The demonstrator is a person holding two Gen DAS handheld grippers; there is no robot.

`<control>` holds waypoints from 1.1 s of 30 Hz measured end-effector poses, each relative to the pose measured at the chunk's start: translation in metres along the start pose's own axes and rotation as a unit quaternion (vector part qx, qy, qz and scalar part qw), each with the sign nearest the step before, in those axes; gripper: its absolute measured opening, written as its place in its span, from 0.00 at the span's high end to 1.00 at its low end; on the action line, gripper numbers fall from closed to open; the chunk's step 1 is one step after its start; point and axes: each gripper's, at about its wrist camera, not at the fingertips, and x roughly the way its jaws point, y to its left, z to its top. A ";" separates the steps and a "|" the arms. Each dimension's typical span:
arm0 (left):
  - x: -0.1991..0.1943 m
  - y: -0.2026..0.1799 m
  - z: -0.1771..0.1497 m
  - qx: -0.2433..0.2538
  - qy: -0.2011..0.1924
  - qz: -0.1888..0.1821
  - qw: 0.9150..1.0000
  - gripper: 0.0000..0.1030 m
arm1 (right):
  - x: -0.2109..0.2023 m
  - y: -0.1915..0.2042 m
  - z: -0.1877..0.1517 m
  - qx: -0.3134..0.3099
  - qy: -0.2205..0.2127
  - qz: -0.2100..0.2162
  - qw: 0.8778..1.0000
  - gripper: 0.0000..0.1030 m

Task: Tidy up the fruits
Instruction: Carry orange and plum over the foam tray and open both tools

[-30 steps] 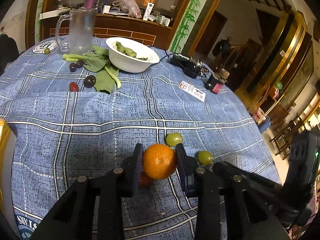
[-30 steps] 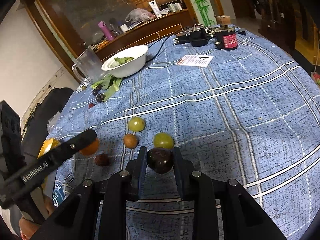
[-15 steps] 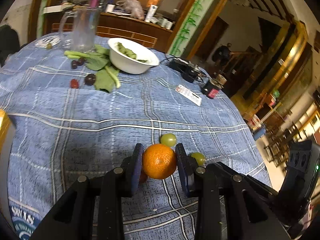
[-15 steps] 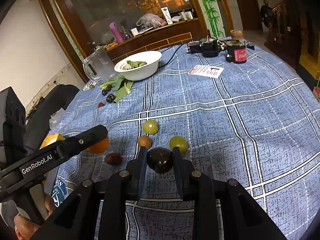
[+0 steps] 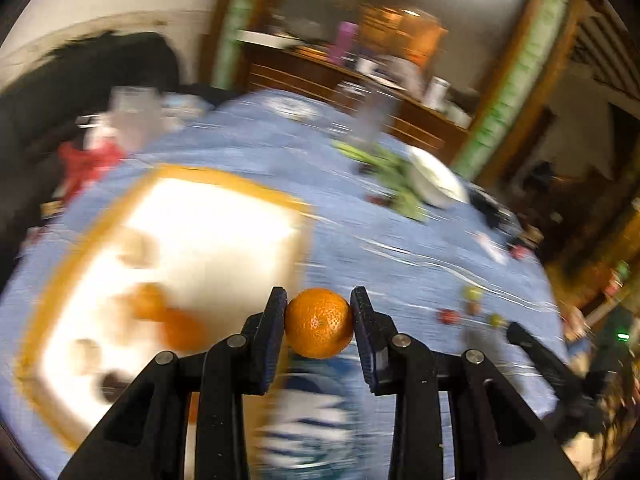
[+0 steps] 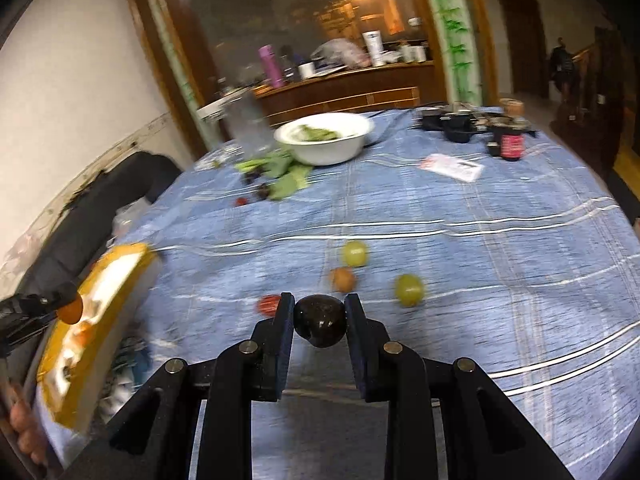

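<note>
My left gripper (image 5: 319, 322) is shut on an orange (image 5: 319, 323) and holds it above the blue checked tablecloth, at the right edge of a yellow-rimmed white tray (image 5: 224, 184) with several blurred fruits in it. My right gripper (image 6: 320, 320) is shut on a dark plum (image 6: 320, 321) above the cloth. Two green fruits (image 6: 354, 253) (image 6: 409, 289), a brown one (image 6: 343, 279) and a red one (image 6: 267, 304) lie on the cloth just beyond it. The tray (image 6: 120, 256) and the left gripper's orange (image 6: 70, 310) show at the far left of the right wrist view.
A white bowl (image 6: 325, 136) of greens stands at the back with leaves and dark fruits (image 6: 262, 190) beside it. A glass mug (image 6: 245, 124), a card (image 6: 452, 166), a dark jar (image 6: 510, 146) and black cables (image 6: 452, 126) lie further back. A dark chair (image 6: 100, 208) is left.
My left gripper has swung left with the orange, from above the loose fruits to the tray's edge; its view is blurred. My right gripper holds the plum and has shifted slightly left.
</note>
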 end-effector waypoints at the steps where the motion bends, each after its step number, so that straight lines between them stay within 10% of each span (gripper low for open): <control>1: -0.004 0.015 0.001 -0.009 -0.005 0.016 1.000 0.69 | -0.002 0.015 0.001 -0.009 0.004 0.016 1.000 0.74; 13: -0.001 0.102 -0.011 -0.069 0.018 0.058 0.996 0.69 | 0.050 0.193 -0.010 -0.071 0.140 0.222 0.962 0.72; 23: -0.003 0.120 -0.017 -0.089 0.023 0.016 0.996 0.64 | 0.101 0.249 -0.020 -0.122 0.172 0.156 0.965 0.63; 26: -0.012 0.124 -0.016 -0.097 0.011 0.006 0.995 0.51 | 0.097 0.251 -0.015 -0.123 0.148 0.142 0.971 0.42; 33: -0.032 0.116 -0.016 -0.080 -0.008 0.017 0.997 0.44 | 0.063 0.245 -0.008 -0.130 0.104 0.113 0.980 0.42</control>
